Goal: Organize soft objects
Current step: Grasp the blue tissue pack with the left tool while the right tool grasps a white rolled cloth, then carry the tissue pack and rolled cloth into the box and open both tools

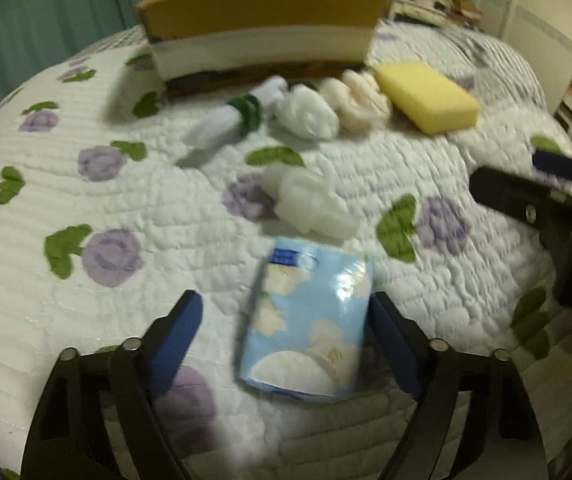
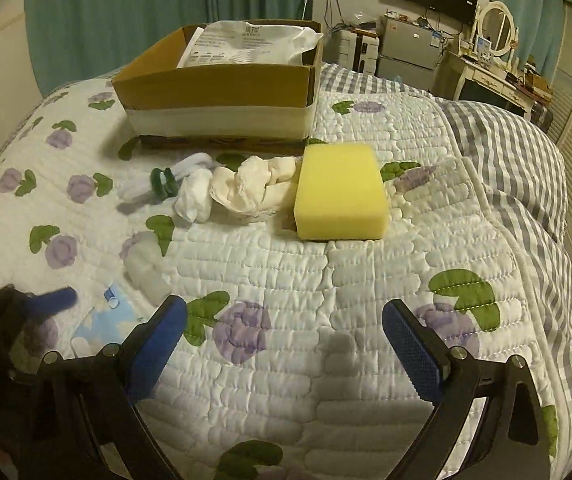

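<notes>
On a flowered quilt, the left gripper (image 1: 286, 340) straddles a blue tissue pack (image 1: 306, 320), jaws spread and not yet pinching, apparently to box it, while the right gripper (image 2: 286, 344) hangs spread and empty.

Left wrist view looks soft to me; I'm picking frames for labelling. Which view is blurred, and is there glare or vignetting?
Left wrist: motion-smeared throughout, glare on the blue pack, dark fisheye corners. Right wrist: sharp on the sponge and quilt, blurred only on the left gripper at the edge; dim yellowish light, dark corners.
</notes>
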`<action>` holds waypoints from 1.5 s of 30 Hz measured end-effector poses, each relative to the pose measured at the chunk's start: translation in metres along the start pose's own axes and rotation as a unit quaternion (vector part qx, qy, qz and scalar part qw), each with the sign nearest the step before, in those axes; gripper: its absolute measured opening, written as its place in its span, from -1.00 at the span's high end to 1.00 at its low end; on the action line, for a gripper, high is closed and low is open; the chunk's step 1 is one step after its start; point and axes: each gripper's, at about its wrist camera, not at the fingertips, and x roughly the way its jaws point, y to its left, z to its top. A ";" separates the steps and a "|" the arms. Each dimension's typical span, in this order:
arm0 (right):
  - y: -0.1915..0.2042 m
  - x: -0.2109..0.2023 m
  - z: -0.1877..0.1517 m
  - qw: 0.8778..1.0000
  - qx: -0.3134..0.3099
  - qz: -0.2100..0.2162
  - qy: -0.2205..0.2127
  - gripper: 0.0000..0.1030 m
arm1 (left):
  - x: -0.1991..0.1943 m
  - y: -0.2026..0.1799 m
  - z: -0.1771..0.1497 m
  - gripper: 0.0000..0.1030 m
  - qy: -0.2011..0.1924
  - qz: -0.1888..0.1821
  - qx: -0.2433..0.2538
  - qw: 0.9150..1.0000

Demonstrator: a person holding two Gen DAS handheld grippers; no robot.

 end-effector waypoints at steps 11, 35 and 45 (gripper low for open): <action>0.004 -0.020 0.012 1.000 -0.007 0.000 -0.016 -0.91 | -0.069 0.030 0.018 -0.01 -0.048 -0.029 -0.024 0.998; 0.104 0.080 0.029 0.989 -0.099 0.079 0.077 0.38 | -0.030 0.105 0.046 -0.01 -0.037 0.002 -0.045 0.998; 0.081 0.004 0.042 0.994 -0.080 0.078 0.018 0.43 | -0.058 0.088 0.045 -0.01 -0.051 -0.006 -0.035 0.998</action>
